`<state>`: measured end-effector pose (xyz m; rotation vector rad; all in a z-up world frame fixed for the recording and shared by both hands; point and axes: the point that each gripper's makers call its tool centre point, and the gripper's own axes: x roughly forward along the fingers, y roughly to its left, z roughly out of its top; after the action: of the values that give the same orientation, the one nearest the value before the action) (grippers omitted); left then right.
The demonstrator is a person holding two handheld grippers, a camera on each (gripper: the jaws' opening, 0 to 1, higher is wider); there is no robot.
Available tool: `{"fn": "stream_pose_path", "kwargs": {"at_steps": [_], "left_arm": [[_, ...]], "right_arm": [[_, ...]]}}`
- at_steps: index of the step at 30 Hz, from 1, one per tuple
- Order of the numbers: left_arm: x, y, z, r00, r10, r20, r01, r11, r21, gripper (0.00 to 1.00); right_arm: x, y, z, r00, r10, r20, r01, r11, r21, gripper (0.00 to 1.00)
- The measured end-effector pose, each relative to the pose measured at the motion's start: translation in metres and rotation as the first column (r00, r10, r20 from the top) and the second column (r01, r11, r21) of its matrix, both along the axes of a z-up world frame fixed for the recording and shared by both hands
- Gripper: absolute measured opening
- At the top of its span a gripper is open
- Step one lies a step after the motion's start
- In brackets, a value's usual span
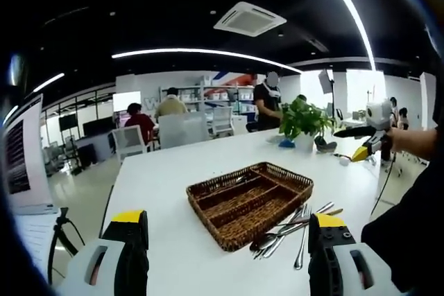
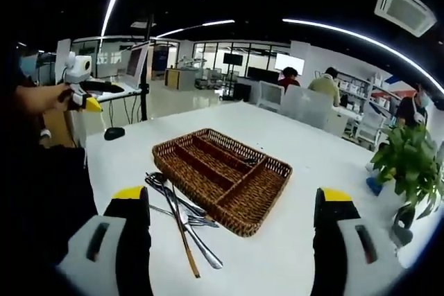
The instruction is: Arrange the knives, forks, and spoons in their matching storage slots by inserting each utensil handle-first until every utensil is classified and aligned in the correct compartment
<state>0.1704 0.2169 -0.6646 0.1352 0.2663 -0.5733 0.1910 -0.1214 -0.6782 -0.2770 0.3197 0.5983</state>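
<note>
A brown wicker cutlery tray (image 1: 208,221) with several empty compartments sits mid-table, also seen in the right gripper view (image 2: 267,202). Loose metal utensils (image 1: 291,230) lie in a heap on the white table against one side of the tray; forks, a spoon and a wooden-handled piece (image 2: 182,221) are mixed together. My left gripper (image 1: 227,254) hangs open above the table in front of the tray. My right gripper (image 2: 232,240) is open too, near the tray's corner, nothing between its jaws. Each gripper also shows far off in the other's view (image 1: 366,149) (image 2: 84,98), held by a hand.
A potted plant (image 1: 305,119) (image 2: 409,164) stands at the far end of the white table (image 1: 159,185). A small black object (image 2: 114,133) lies near the table edge. The person's dark sleeve (image 2: 41,192) is close by. Chairs and seated people are beyond the table.
</note>
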Motion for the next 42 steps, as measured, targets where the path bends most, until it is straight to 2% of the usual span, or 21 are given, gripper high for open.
{"fn": "stream_pose_path", "kwargs": {"at_steps": [5, 10, 14, 17, 20, 23, 26, 30, 35, 38, 42], "left_arm": [[-0.003, -0.002, 0.002, 1.000, -0.004, 0.005, 0.003, 1.000, 0.014, 1.00], [-0.003, 0.004, 0.004, 1.000, 0.016, 0.003, -0.016, 1.000, -0.023, 1.00], [-0.006, 0.005, 0.002, 1.000, 0.022, -0.002, -0.022, 0.999, -0.027, 1.00], [-0.006, 0.007, 0.002, 1.000, 0.030, 0.002, -0.030, 0.999, -0.020, 1.00], [-0.006, 0.010, 0.004, 0.999, 0.039, -0.004, -0.039, 0.998, -0.042, 1.00], [-0.007, 0.013, 0.008, 0.999, 0.046, 0.009, -0.046, 0.998, -0.044, 1.00], [-0.007, 0.014, 0.009, 0.999, 0.051, 0.011, -0.050, 0.997, -0.051, 1.00], [-0.007, 0.015, 0.008, 0.999, 0.048, 0.009, -0.047, 0.998, -0.041, 1.00], [-0.008, 0.013, 0.009, 0.999, 0.043, 0.011, -0.043, 0.998, -0.037, 1.00], [-0.009, 0.011, 0.011, 0.999, 0.030, 0.018, -0.030, 0.999, -0.036, 1.00], [-0.011, 0.010, 0.010, 1.000, 0.022, 0.019, -0.022, 1.000, -0.018, 1.00]], "right_arm": [[0.002, 0.003, 0.003, 0.999, 0.022, 0.029, -0.022, 1.000, 0.011, 0.99], [0.001, 0.001, -0.005, 0.999, 0.033, 0.013, -0.033, 0.999, 0.007, 0.99], [0.003, -0.001, -0.013, 0.999, 0.044, 0.004, -0.044, 0.999, 0.020, 0.99], [0.004, 0.001, -0.021, 0.993, 0.097, 0.064, -0.097, 0.995, -0.009, 0.99], [0.002, -0.001, -0.041, 0.993, 0.114, 0.025, -0.113, 0.993, -0.017, 0.96], [0.000, -0.005, -0.051, 0.994, 0.111, 0.017, -0.111, 0.994, -0.018, 0.89], [-0.002, -0.007, -0.060, 0.995, 0.102, -0.001, -0.102, 0.995, -0.002, 0.89], [-0.007, -0.005, -0.070, 0.993, 0.121, -0.014, -0.121, 0.993, -0.012, 0.85], [-0.015, 0.002, -0.088, 0.986, 0.160, -0.054, -0.161, 0.987, -0.020, 0.76], [-0.020, 0.010, -0.099, 0.979, 0.188, -0.080, -0.190, 0.982, -0.015, 0.75], [-0.025, 0.013, -0.117, 0.971, 0.209, -0.112, -0.214, 0.976, -0.036, 0.62]]}}
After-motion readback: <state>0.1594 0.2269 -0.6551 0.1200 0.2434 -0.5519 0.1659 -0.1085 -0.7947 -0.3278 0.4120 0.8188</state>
